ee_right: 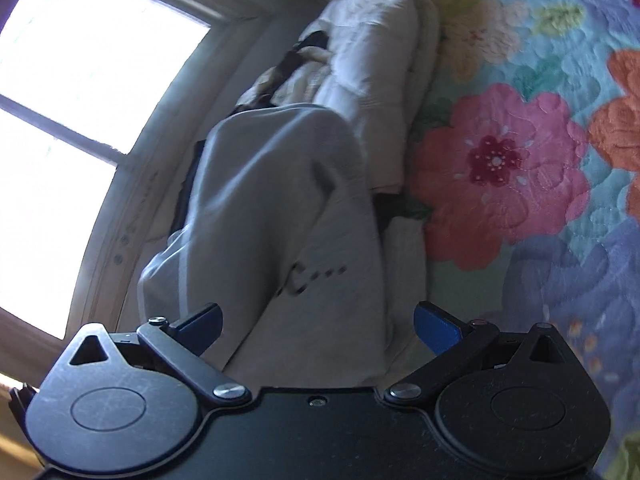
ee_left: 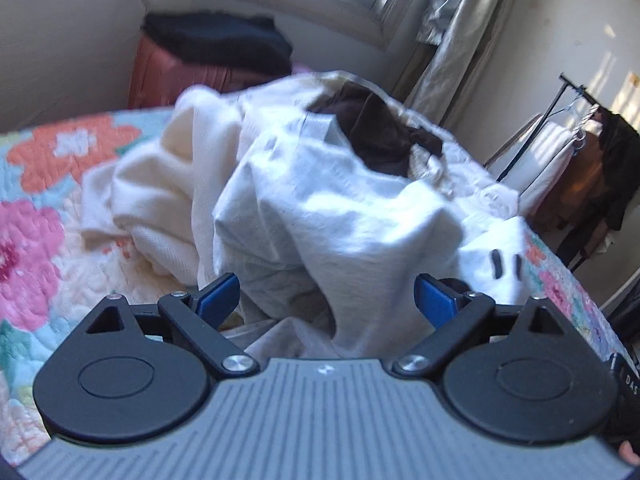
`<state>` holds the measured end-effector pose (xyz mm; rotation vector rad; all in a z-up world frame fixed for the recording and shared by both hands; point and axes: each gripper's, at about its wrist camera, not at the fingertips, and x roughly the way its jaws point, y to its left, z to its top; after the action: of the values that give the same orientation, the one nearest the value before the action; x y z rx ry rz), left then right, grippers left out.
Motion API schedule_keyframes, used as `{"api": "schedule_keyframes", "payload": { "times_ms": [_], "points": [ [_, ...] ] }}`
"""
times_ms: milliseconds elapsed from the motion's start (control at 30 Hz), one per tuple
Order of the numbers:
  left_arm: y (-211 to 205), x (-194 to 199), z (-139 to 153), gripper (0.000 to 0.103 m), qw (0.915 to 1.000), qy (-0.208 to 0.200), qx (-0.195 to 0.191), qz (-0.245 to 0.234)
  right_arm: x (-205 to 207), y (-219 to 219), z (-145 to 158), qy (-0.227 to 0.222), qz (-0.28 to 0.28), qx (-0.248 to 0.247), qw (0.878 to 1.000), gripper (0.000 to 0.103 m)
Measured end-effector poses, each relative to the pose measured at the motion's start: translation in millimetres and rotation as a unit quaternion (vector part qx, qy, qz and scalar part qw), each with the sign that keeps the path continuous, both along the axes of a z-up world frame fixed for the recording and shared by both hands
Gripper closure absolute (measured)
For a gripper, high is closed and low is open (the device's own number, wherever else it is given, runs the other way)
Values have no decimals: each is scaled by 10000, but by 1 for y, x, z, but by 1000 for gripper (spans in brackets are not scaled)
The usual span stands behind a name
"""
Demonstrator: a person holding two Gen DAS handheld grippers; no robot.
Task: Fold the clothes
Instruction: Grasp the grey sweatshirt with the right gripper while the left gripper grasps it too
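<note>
A heap of clothes lies on a floral quilt (ee_left: 44,184). In the left wrist view a light grey garment (ee_left: 320,216) is at the front, a cream knit (ee_left: 148,184) to its left and a dark brown piece (ee_left: 380,132) on top. My left gripper (ee_left: 326,300) is open, and the grey cloth reaches between its blue pads (ee_left: 218,298) without being pinched. The right wrist view is rolled sideways. It shows the grey garment (ee_right: 280,208) with a black print, and cream clothes (ee_right: 372,60) beyond. My right gripper (ee_right: 319,328) is open around the garment's near edge.
A red case (ee_left: 168,76) with dark folded cloth (ee_left: 220,38) on it stands behind the bed by the wall. A curtain (ee_left: 452,40) and a clothes rack (ee_left: 576,152) are at the right. The bright window (ee_right: 92,80) is beside the pile. The quilt (ee_right: 520,160) is bare to the right.
</note>
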<state>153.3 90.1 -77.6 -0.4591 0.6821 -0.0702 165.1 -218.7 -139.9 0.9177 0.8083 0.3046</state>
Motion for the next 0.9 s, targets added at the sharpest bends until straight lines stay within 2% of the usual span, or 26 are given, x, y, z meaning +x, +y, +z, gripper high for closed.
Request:
{"api": "schedule_keyframes", "payload": {
  "times_ms": [67,133,167,200,300,333,367,400,433,467,500,533,567,600,667,767,900],
  "points": [
    [2,10,-15,8,9996,58,-269,-94,12,2,-11,79,23,186,9998,0],
    [3,13,-27,27,9992,-85,-385,22,25,11,-19,40,50,142,9999,0],
    [0,15,-32,43,9992,-145,-373,74,32,16,-23,5,64,89,9999,0],
    [-5,20,-35,45,9995,-67,-302,6,39,20,-27,19,48,75,10000,0],
    [-16,28,-44,44,9999,10,-88,-105,53,31,-35,33,-8,108,9999,2],
    [-18,30,-47,43,9999,4,-41,-130,54,34,-36,-9,33,100,9999,11],
    [-19,32,-51,38,9998,100,-62,-156,56,37,-38,-51,74,91,9999,26],
    [-19,34,-56,34,9996,205,-101,-182,57,39,-40,-98,145,97,9998,35],
    [-18,38,-63,31,9988,374,-257,-207,56,41,-42,-111,229,129,9996,53],
    [-16,41,-70,19,9973,562,-424,-227,55,42,-45,-98,307,174,9993,60],
    [-15,45,-78,16,9941,846,-649,-218,53,43,-47,-103,381,173,9991,63],
    [-16,45,-82,16,9930,861,-782,-208,51,44,-46,-121,451,138,9988,69],
    [-17,44,-85,20,9920,873,-889,-209,48,44,-45,-157,530,99,9984,73],
    [-23,41,-84,32,9925,856,-823,-280,44,44,-41,-204,614,57,9979,74],
    [-34,35,-82,43,9933,825,-694,-428,34,44,-31,-281,778,-35,9966,76],
    [-52,23,-73,44,9916,834,-640,-754,7,45,-7,-516,768,-389,9949,77],
    [-67,-2,-57,53,9795,898,-1222,-1327,-43,28,26,-696,594,-442,9948,80]
  ]
}}
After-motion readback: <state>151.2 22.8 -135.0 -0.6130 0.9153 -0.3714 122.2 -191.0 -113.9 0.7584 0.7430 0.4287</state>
